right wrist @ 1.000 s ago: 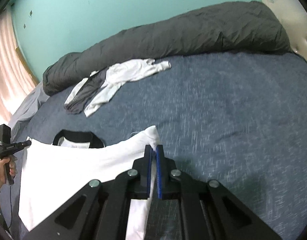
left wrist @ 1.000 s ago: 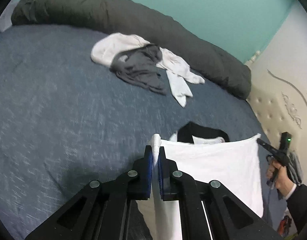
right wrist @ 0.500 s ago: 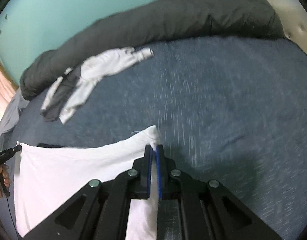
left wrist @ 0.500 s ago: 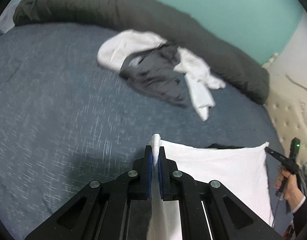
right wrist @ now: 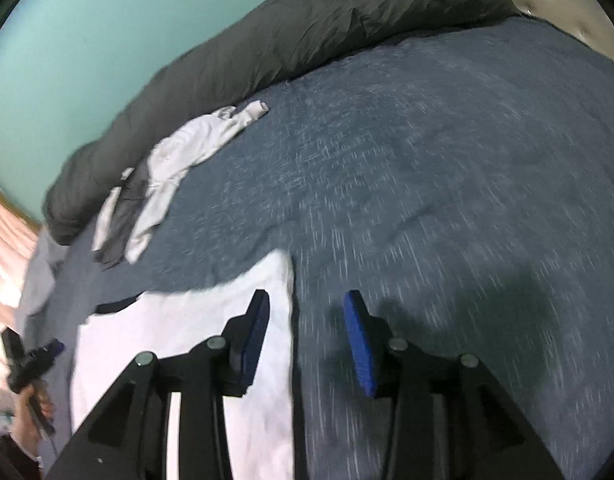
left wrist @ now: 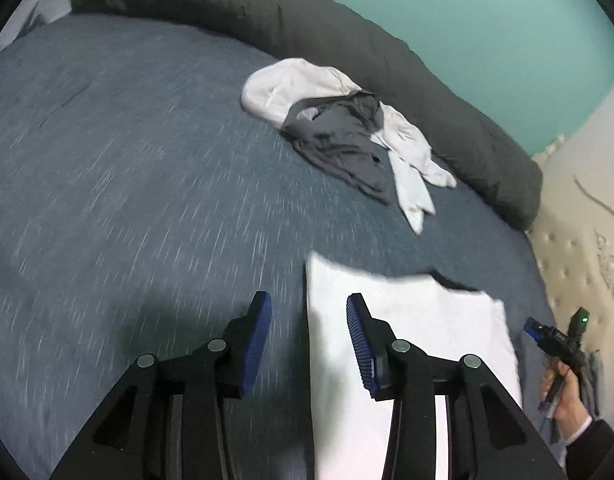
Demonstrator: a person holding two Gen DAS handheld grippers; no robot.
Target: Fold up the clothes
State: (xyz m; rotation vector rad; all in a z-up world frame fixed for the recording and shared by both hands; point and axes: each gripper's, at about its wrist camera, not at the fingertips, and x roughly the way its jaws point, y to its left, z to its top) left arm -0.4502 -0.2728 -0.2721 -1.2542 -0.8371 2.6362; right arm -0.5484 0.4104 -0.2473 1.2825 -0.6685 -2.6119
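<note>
A: What can't we make out here?

B: Both views are smeared by motion blur, so the weave of the bed [left wrist: 127, 168] reads as streaks. The near end of the white shirt [left wrist: 419, 344] runs out under the gripper bodies and off the bottom of both views, and only a sliver of its black collar [left wrist: 453, 282] shows at the far edge.

A: And our grippers?

B: We have the left gripper [left wrist: 309, 340] spread wide, its blue pads apart, holding nothing; the shirt's left edge lies on the bed between its fingers. Our right gripper [right wrist: 307, 340] is equally spread and empty, with the shirt's right edge running between its fingers too. Whether either pad brushes the cloth, we cannot tell.

A: Where does the shirt lie?

B: Flat on the bed, between our two grippers.

A: Beyond the shirt?

B: A crumpled pile of white and grey clothes [left wrist: 347, 136] lies farther up the bed, just in front of the rolled dark duvet [left wrist: 347, 40] along the teal wall [left wrist: 487, 20].
</note>
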